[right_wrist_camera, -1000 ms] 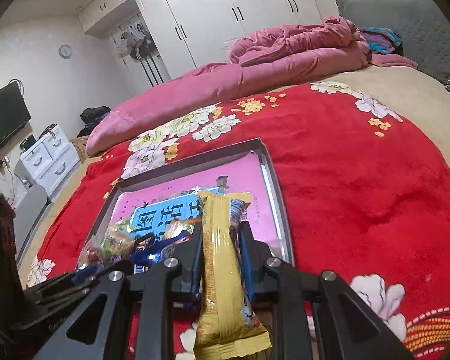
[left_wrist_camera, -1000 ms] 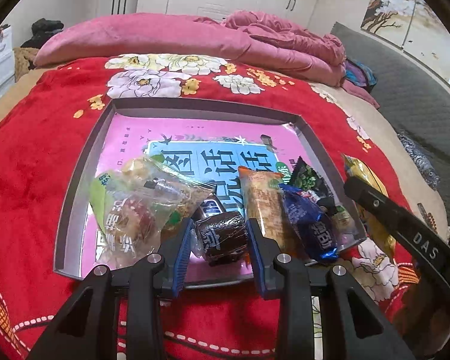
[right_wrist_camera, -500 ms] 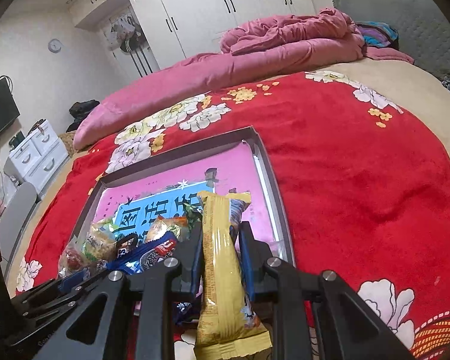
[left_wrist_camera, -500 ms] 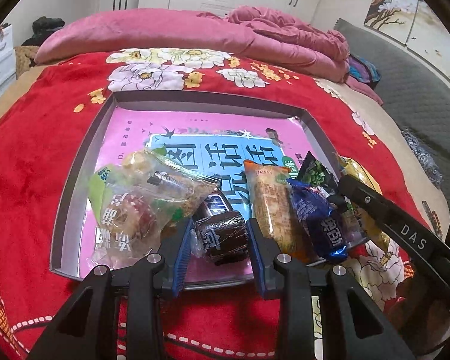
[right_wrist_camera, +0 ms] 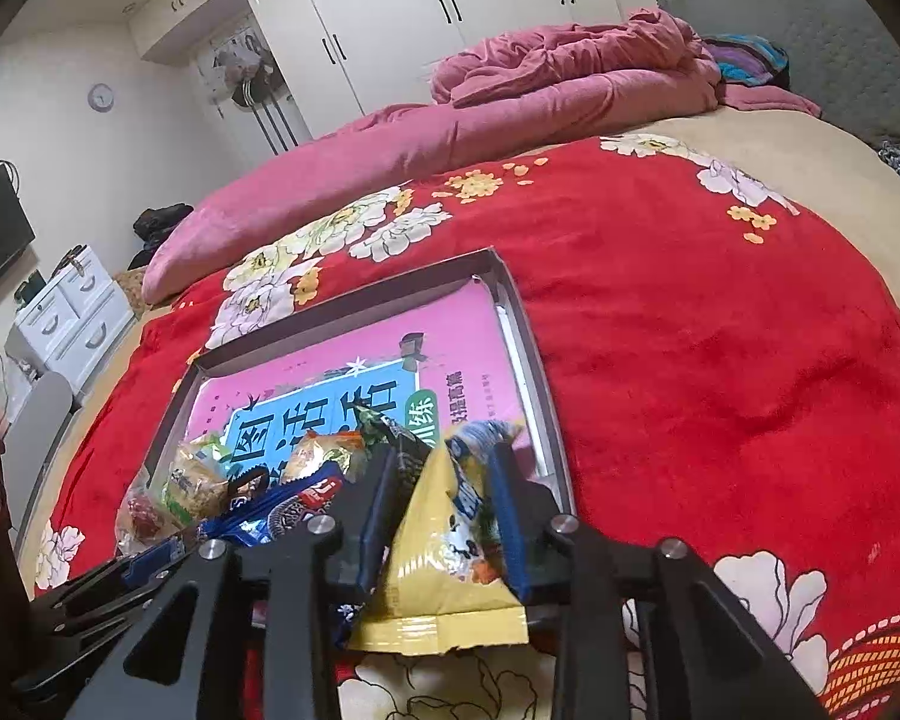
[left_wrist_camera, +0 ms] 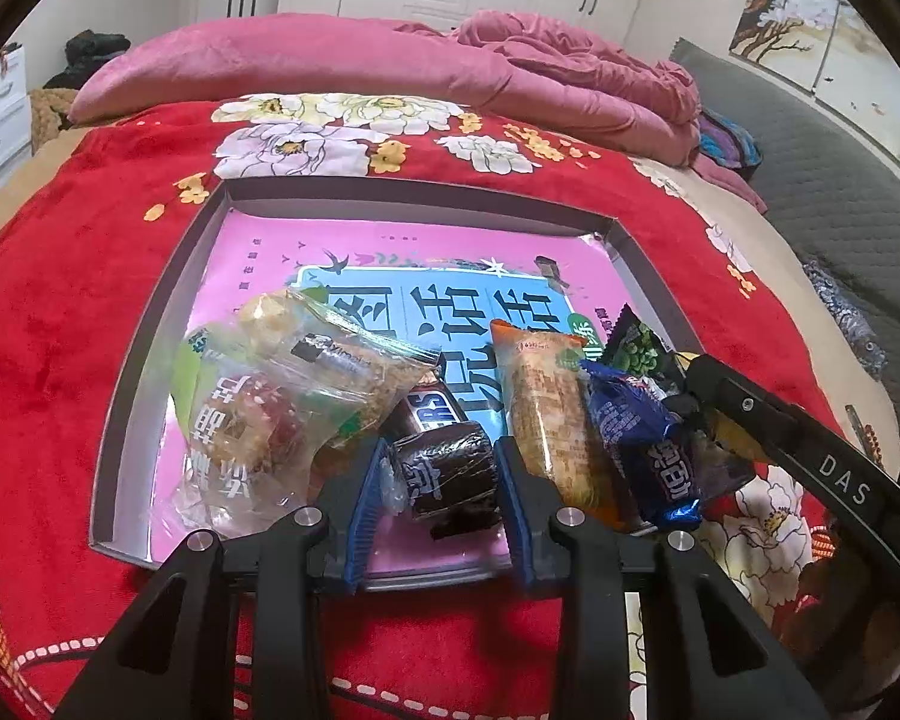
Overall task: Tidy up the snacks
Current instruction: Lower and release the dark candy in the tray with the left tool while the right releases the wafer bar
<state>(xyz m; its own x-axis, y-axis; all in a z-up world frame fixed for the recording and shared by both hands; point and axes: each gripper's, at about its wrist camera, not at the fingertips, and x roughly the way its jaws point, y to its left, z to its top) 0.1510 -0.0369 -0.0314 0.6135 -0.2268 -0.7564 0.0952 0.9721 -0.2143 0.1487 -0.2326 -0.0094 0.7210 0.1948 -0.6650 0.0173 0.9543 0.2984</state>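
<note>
While the left claw is gripping a dark brown wrapped cake over the near edge of the grey tray on the red floral blanket, the right claw is opening, a yellow snack packet sitting loose between its blue pads at the tray's near right corner, beside a blue Oreo pack.

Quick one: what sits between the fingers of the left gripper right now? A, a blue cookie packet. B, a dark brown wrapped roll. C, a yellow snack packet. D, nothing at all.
B: in the left wrist view the dark brown wrapped roll sits between the blue pads of the left gripper, at the near edge of the tray.
</note>
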